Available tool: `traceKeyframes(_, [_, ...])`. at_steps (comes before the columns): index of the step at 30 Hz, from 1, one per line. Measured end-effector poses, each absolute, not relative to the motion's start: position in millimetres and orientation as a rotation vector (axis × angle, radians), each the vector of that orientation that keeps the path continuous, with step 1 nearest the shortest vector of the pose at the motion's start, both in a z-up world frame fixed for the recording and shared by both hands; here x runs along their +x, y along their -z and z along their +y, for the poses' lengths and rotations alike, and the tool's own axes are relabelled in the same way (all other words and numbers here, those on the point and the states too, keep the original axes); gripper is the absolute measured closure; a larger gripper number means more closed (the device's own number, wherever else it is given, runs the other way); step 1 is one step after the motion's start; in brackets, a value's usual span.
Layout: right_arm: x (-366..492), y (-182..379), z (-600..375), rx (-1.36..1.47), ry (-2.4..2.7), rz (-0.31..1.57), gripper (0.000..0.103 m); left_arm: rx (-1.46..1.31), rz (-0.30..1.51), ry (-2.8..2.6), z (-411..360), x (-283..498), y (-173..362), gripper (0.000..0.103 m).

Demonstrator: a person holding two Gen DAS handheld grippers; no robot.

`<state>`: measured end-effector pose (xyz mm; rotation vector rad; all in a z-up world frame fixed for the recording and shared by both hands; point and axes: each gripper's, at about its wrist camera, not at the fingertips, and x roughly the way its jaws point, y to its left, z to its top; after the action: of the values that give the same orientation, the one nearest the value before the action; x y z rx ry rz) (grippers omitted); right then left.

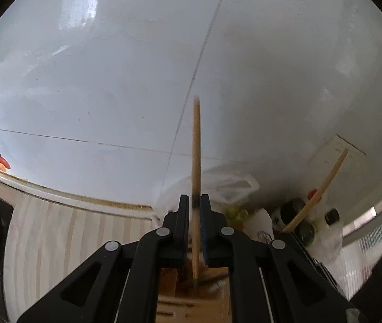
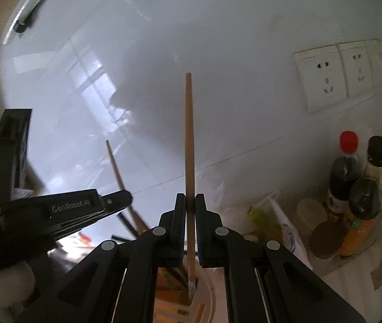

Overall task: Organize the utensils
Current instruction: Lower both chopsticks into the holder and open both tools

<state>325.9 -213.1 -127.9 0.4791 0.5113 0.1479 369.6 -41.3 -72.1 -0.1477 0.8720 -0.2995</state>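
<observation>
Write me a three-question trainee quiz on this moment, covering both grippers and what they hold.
1. True or false: the right gripper is shut on a wooden chopstick.
2. What does the left gripper hold: A, a metal spoon; B, a wooden chopstick; C, nothing?
3. In the right wrist view, what stands at the right by the wall under the sockets?

Key: 1 true. 2 B. 3 sauce bottles, one with a red cap.
</observation>
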Motion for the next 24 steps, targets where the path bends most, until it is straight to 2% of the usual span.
traceKeyframes(2, [321.6,127.2,-214.8,0.476,-0.185,0.525,0.095,-0.132,0.874,0.305,-38.4,362.2,64.0,0.093])
traceKeyframes(3, [317.6,124.1,-214.6,0.469,-0.209,0.54,0.095,-0.124,0.871,0.303,-35.3,357.4,59.7,0.083])
traceKeyframes(4, [313.9,121.2,-214.4,0.45,-0.218,0.556,0.094,-0.115,0.862,0.298,-31.7,349.6,52.6,0.057])
traceKeyframes(5, [311.4,119.8,-214.7,0.436,-0.224,0.565,0.093,-0.11,0.851,0.289,-28.6,343.8,47.4,0.041])
traceKeyframes(6, [305.7,116.0,-214.6,0.416,-0.232,0.572,0.086,-0.108,0.833,0.274,-23.7,336.7,42.5,0.017])
traceKeyframes(7, [300.7,112.6,-214.8,0.4,-0.232,0.573,0.07,-0.109,0.817,0.265,-19.3,330.8,38.5,0.012])
traceKeyframes(8, [295.1,112.4,-217.6,0.394,-0.227,0.569,0.06,-0.106,0.799,0.257,-13.9,323.5,33.7,0.012])
traceKeyframes(9, [288.3,109.5,-219.6,0.393,-0.222,0.563,0.045,-0.098,0.791,0.242,-10.1,319.4,31.6,0.012])
traceKeyframes(11, [274.8,102.2,-222.7,0.389,-0.201,0.556,0.041,-0.071,0.77,0.187,2.9,312.8,34.7,0.01])
traceKeyframes(12, [271.5,96.6,-223.5,0.383,-0.186,0.56,0.041,-0.053,0.753,0.158,7.4,305.6,34.5,0.002])
traceKeyframes(14, [262.9,92.7,-223.4,0.364,-0.145,0.586,0.041,0.002,0.731,0.099,11.5,294.1,37.9,0.0])
traceKeyframes(15, [259.9,91.7,-222.6,0.348,-0.115,0.601,0.036,0.027,0.723,0.075,14.2,290.8,40.5,0.0])
traceKeyframes(19, [250.1,87.6,-209.3,0.241,0.034,0.683,0.005,0.098,0.744,0.022,12.7,277.9,61.3,0.0])
traceKeyframes(24, [246.2,94.7,-195.0,0.147,0.091,0.756,0.001,0.1,0.787,-0.014,14.7,265.5,76.7,0.0])
